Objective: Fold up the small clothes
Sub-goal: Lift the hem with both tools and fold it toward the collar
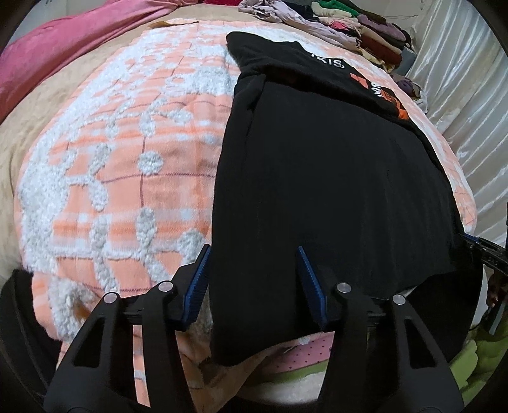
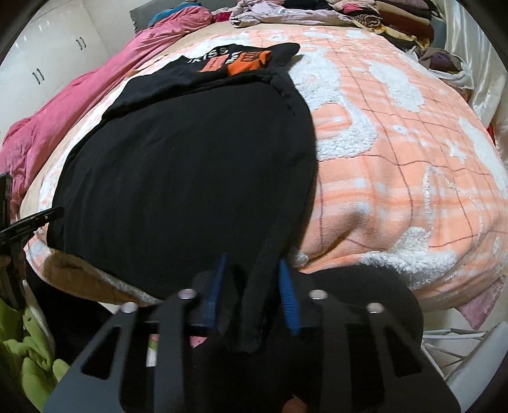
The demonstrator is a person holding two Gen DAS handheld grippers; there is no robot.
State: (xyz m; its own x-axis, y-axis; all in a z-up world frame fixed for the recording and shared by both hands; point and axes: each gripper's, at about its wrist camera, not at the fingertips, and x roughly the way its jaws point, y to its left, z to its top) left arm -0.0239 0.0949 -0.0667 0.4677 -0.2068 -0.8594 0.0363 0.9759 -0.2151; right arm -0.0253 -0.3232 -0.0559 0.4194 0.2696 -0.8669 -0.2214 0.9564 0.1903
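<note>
A black T-shirt with an orange and white print lies flat on the peach and white blanket, its sides folded in and its hem hanging over the near bed edge. My left gripper is open and straddles the shirt's near left hem corner. In the right wrist view the shirt fills the left half. My right gripper has its jaws partly closed around a bunched strip of the shirt's near right hem; contact with the pads is unclear.
A pile of clothes sits at the far side of the bed, also in the right wrist view. A pink quilt lies along the left. A green cloth and white cupboards are beside the bed.
</note>
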